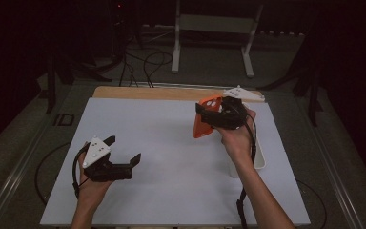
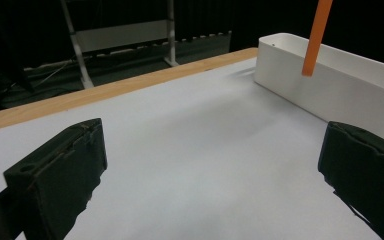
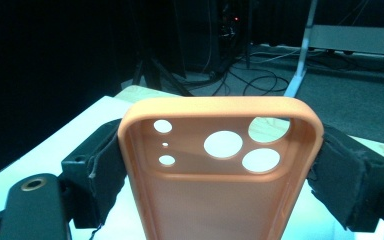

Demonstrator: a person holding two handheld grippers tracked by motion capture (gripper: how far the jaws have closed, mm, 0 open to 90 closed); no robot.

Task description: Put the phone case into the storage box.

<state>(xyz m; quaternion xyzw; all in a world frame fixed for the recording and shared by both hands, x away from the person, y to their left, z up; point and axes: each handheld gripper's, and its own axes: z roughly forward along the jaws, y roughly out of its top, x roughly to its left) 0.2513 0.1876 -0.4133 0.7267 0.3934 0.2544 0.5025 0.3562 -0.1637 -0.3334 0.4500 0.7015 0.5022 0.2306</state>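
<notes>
Pickup done: right claw point(image 1: 215, 114) pinches orange phone case point(image 1: 203, 125), lifted at upper right; left claw point(image 1: 124, 153) spread, idle; placing into white bin point(image 2: 340, 85) probably left.

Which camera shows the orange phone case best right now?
The right gripper view: the orange soft-plastic phone case sits close up between the right gripper jaws, camera holes clear. The high view shows it small, partly hidden; the left gripper view shows one thin edge.

My feed is dim; light falls from above onto the pale surface point(image 1: 171, 157), leaving everything beyond it nearly black. Soft shadows sit under the fingers point(image 2: 60, 175). Close up, those fingers and the orange case point(image 3: 220, 170) between them blur slightly.
</notes>
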